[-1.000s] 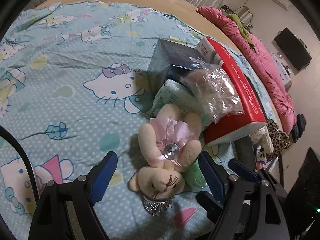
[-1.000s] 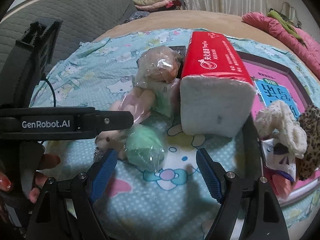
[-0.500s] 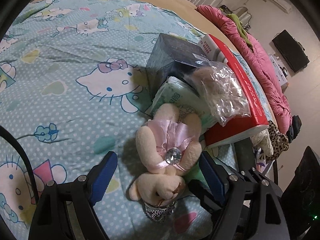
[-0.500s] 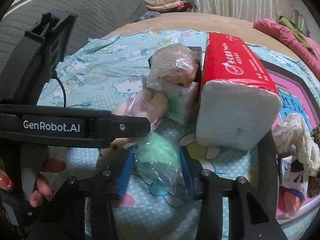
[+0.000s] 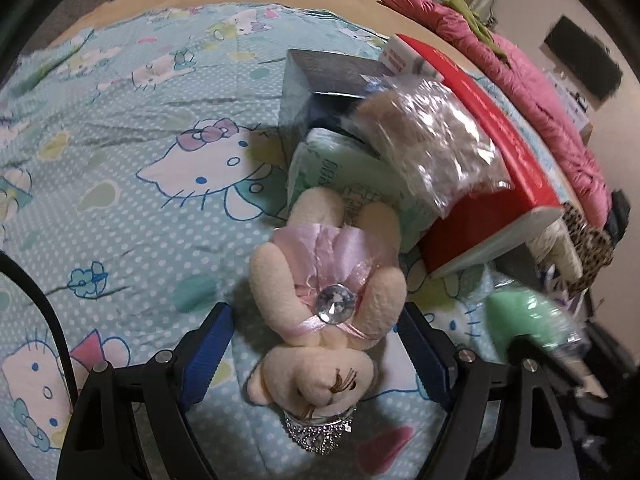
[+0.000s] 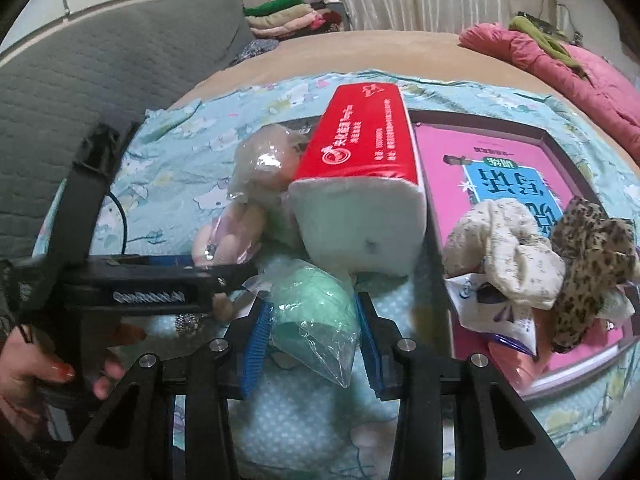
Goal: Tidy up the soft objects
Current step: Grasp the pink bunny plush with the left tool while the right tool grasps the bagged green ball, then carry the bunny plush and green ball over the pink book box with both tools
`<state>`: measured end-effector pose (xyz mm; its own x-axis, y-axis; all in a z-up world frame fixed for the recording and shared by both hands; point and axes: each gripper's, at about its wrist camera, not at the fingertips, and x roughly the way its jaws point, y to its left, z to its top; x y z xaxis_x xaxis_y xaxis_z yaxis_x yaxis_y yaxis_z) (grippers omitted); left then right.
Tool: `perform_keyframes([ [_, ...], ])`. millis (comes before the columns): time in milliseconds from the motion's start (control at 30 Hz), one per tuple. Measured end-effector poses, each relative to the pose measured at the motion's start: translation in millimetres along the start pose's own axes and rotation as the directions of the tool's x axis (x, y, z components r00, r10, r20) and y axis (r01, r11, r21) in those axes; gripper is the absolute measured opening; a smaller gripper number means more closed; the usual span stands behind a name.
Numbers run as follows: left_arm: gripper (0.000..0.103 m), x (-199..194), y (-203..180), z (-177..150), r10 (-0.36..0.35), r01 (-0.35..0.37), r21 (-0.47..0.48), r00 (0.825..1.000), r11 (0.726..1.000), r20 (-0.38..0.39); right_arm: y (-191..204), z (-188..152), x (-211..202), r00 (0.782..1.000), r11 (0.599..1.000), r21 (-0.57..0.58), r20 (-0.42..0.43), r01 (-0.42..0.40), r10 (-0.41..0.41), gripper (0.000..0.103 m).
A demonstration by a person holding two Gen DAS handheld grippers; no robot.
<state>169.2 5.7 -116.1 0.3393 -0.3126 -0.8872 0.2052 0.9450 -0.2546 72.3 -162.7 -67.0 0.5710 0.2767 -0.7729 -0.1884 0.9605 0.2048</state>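
A cream plush bear in a pink dress (image 5: 320, 304) lies on the Hello Kitty sheet, between the spread fingers of my open left gripper (image 5: 320, 344); it also shows in the right wrist view (image 6: 224, 240). My right gripper (image 6: 314, 320) is shut on a green soft ball in a clear plastic bag (image 6: 314, 316), lifted off the sheet; the ball also shows blurred in the left wrist view (image 5: 528, 320). A bagged brown plush (image 5: 428, 152) rests on a green tissue pack (image 5: 356, 184).
A red tissue pack (image 6: 360, 184) and a dark box (image 5: 324, 88) stand behind the toys. A pink book in a tray (image 6: 500, 184) holds a cream scrunchie (image 6: 504, 252) and a leopard scrunchie (image 6: 592, 256). A pink quilt (image 5: 540, 100) lies at the far right.
My right gripper closed on the bagged green ball and lifted it away to the right of the bear. My left gripper moved closer around the bear.
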Motion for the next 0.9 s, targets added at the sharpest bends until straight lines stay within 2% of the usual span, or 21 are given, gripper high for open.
perform_keyframes([
  [33, 0.077, 0.6, -3.4, -0.3, 0.02, -0.02, 0.012, 1.0, 1.0, 0.001, 0.2, 0.0, -1.2, 1.0, 1.0, 0.001, 0.002, 0.001, -0.001, 0.043],
  [67, 0.069, 0.4, -5.8, -0.5, 0.037, -0.037, 0.022, 0.999, 0.999, 0.005, 0.2, -0.2, -2.4, 1.0, 1.0, 0.001, 0.003, 0.001, -0.001, 0.043],
  [100, 0.057, -0.2, -7.5, -0.6, 0.051, -0.051, 0.029, 0.999, 0.998, 0.009, 0.6, -0.9, -3.6, 1.0, 1.0, 0.001, 0.005, 0.003, -0.003, 0.043],
  [167, 0.047, -1.4, -7.5, -1.4, 0.018, -0.018, 0.015, 1.0, 1.0, 0.012, 3.9, -1.2, -7.2, 1.0, 1.0, -0.001, 0.013, 0.005, -0.005, 0.043],
  [267, 0.041, -3.7, -3.6, -2.6, -0.004, 0.005, -0.007, 1.0, 1.0, 0.016, 5.9, -0.9, -13.2, 1.0, 1.0, -0.009, 0.027, 0.008, -0.008, 0.043],
  [400, 0.039, -17.2, -4.0, -6.2, -0.05, 0.051, -0.035, 0.998, 0.998, 0.05, 6.6, 1.6, -23.6, 0.999, 1.0, -0.007, 0.051, 0.008, -0.008, 0.043],
  [600, 0.039, -62.7, -31.6, -20.6, -0.051, 0.046, 0.034, 0.99, 0.998, 0.132, 4.4, 11.7, -51.3, 0.993, 1.0, 0.023, 0.114, -0.013, 0.01, 0.043],
  [733, 0.039, -80.1, -44.1, -27.4, -0.041, 0.031, 0.07, 0.989, 0.997, 0.143, 1.1, 19.2, -65.6, 0.988, 0.999, 0.038, 0.155, -0.022, 0.016, 0.043],
  [900, 0.039, -98.3, -52.9, -27.9, -0.033, 0.025, 0.065, 0.99, 0.998, 0.135, -4.0, 22.5, -83.8, 0.981, 0.997, 0.07, 0.19, -0.043, 0.029, 0.043],
])
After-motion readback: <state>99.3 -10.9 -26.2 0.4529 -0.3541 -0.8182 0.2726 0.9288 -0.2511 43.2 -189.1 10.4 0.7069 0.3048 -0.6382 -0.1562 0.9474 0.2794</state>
